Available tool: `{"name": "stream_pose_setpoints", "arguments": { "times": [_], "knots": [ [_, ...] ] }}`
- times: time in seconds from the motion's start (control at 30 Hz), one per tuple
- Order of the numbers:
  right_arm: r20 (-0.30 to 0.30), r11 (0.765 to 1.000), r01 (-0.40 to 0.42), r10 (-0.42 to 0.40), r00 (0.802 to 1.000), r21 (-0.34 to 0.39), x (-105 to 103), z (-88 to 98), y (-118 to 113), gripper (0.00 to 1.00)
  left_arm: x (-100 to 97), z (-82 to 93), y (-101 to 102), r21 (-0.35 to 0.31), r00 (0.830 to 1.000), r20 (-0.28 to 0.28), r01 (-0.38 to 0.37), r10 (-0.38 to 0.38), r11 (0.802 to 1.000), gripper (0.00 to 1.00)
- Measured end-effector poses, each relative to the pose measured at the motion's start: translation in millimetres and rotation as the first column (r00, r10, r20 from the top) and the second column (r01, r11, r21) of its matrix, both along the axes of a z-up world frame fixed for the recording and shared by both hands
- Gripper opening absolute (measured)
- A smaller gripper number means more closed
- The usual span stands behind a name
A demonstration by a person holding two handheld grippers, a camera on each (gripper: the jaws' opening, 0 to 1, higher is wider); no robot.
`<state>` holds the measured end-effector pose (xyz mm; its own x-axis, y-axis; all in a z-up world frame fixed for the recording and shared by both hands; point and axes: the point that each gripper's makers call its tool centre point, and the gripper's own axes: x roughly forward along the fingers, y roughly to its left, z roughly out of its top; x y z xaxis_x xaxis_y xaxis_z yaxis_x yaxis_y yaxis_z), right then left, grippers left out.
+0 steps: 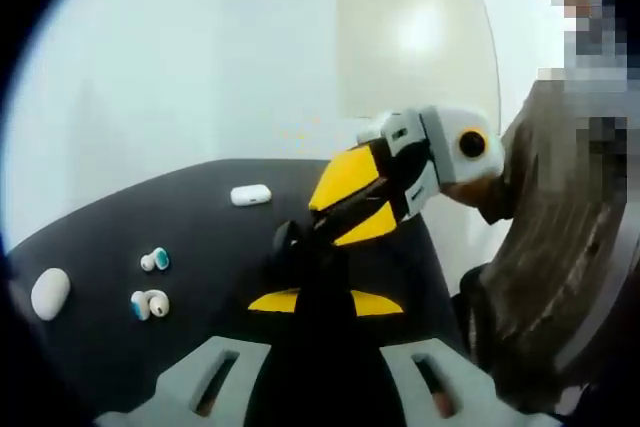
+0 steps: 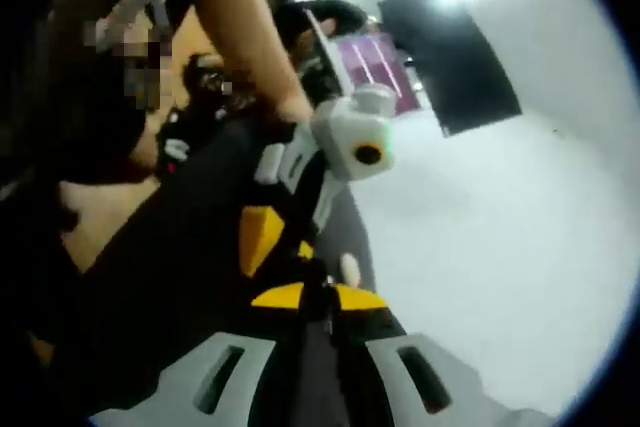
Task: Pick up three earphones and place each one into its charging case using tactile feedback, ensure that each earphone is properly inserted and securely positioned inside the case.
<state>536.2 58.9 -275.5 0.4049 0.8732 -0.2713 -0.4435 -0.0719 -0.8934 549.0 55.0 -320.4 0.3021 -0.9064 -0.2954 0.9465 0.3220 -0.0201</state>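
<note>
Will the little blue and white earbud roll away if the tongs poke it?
Probably a bit. The earbud looks rounded and small, so it may wobble or skid on the smooth dark mat. It seems light and glossy, so likely slippery to pinch.

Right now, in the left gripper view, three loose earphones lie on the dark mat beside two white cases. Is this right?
Not quite. The left gripper view shows two loose earphones on the mat, not three. The two white cases are correct.
</note>
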Motion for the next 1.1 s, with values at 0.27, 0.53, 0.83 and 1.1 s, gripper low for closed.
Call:
{"name": "stream_pose_setpoints", "arguments": {
  "times": [0.27, 0.53, 0.83, 1.1],
  "knots": [
    [-0.172, 0.998, -0.008, 0.019, 0.985, 0.063, 4.6, -3.6, -7.9, 0.14, -0.3, -0.5, 0.3, 0.002, 1.000, -0.003, 0.000, 0.000, 1.000, 0.14],
    [-0.700, 0.963, 0.076, 0.133, 0.702, 0.259, 19.3, -5.3, -27.7, 0.22, 0.8, -0.6, 0.1, 0.002, 1.000, -0.005, -0.001, 0.001, 1.000, 0.14],
    [-0.913, 0.953, 0.089, 0.247, 0.325, 0.289, 27.2, -12.8, -21.0, 0.31, 2.0, -0.7, -0.8, 0.001, 1.000, -0.006, -0.001, 0.001, 1.000, 0.14],
    [-0.907, 0.976, 0.013, 0.196, 0.372, 0.216, 10.2, -33.9, 0.0, 0.20, 1.9, -0.7, -1.8, 0.000, 1.000, -0.007, 0.001, -0.001, 1.000, 0.14]
  ]
}}
